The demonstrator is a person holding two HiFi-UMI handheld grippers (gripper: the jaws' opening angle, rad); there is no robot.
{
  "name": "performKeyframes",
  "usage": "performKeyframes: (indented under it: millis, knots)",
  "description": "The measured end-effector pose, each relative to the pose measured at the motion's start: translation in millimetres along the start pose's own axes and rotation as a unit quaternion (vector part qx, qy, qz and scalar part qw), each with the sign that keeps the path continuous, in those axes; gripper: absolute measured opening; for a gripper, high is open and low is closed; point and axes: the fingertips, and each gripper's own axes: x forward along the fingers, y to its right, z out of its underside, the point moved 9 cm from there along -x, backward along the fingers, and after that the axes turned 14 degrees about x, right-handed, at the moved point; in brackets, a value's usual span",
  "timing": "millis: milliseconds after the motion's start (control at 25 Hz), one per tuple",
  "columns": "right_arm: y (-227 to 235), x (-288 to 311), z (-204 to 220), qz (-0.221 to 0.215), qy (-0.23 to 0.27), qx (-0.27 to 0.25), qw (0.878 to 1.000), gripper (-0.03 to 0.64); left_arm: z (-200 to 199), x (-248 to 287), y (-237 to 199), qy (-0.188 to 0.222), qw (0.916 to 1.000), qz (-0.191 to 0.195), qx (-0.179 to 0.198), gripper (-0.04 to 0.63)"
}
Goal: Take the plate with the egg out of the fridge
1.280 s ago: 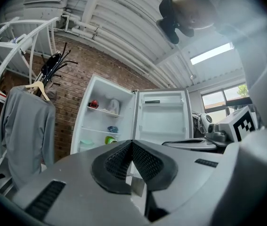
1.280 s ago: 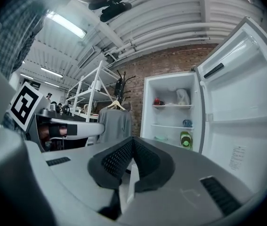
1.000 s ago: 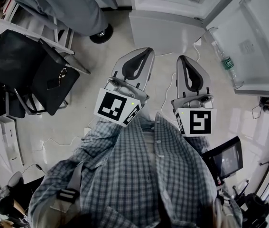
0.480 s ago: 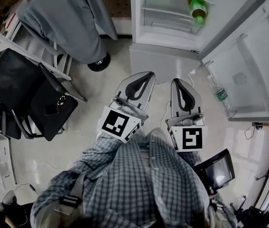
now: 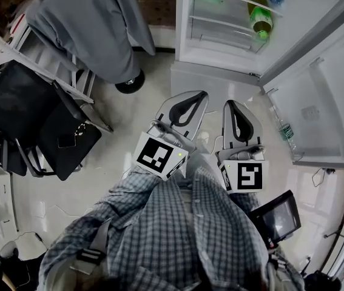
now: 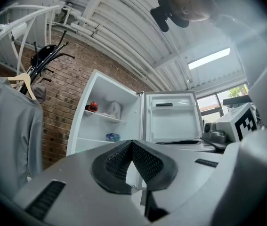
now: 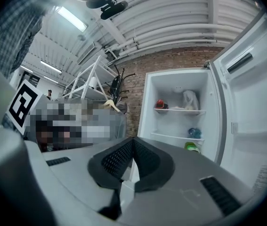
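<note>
The white fridge (image 5: 220, 41) stands open ahead of me. Its upper shelf (image 7: 178, 109) carries a red thing (image 7: 160, 104) and a white bag (image 7: 190, 100). Lower down are a blue thing (image 7: 194, 133) and a green bottle (image 5: 259, 17). I cannot make out a plate with an egg. My left gripper (image 5: 199, 94) and right gripper (image 5: 231, 103) are side by side over the floor, short of the fridge, pointing at it. Both are shut and hold nothing. The left gripper (image 6: 132, 142) and the right gripper (image 7: 133, 140) each show pads pressed together.
The fridge door (image 5: 323, 108) swings out to the right with a water bottle (image 5: 287, 135) in its rack. A grey garment (image 5: 93, 23) hangs on a rack at the left above a black chair (image 5: 38, 108). A small screen (image 5: 278, 217) sits by my right side.
Both grippers have moved forward toward the fridge, still shut and empty. More of the fridge's inside and its shelves has come into the head view.
</note>
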Motion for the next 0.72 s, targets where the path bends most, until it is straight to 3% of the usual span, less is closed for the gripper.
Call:
performKeyframes:
  millis: [400,720]
  knots:
    - [26,54,0,-0.039,0.000,-0.007,0.999,0.005,10,40,-26,-0.002,0.9998,-0.012,0.015,0.005]
    - [90,104,-14,-0.050,-0.005,-0.009,0.999,0.006,13,111,-42,-0.005,0.9997,-0.019,0.013,0.005]
